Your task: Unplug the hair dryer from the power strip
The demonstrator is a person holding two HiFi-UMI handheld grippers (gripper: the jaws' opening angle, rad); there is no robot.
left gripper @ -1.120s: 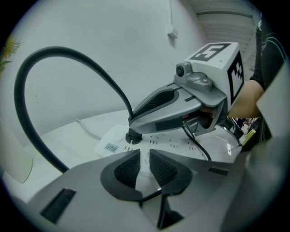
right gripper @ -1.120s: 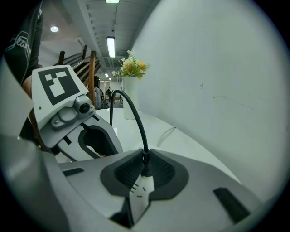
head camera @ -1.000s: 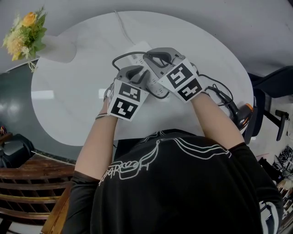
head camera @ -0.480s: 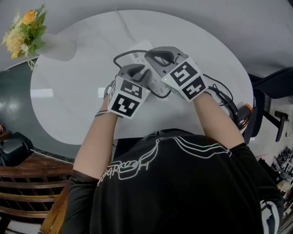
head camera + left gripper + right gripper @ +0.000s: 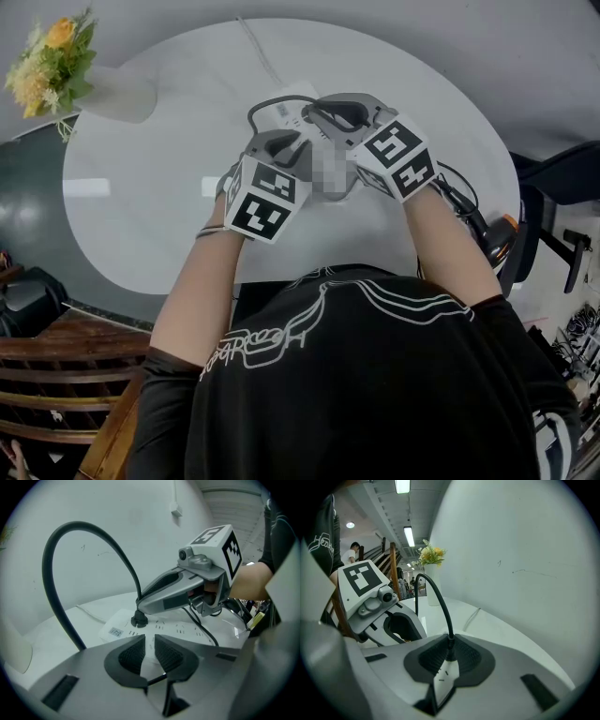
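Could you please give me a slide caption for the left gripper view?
Left tool, jaws slightly apart, at the white power strip; right tool grips the black plug, not yet pulled out.

In the head view, the right gripper [image 5: 315,107], a grey handheld tool carrying a black-and-white marker cube, now sits further toward the right of the frame than a second ago. Its cube has moved right and slightly up and has rolled a little, so its faces tilt differently. The thick black rubber cable [image 5: 272,99], which the gripper clamps at the black plug [image 5: 449,654], now forms a tighter, shorter loop. The loop has drawn in from the left toward the upper centre of the frame.
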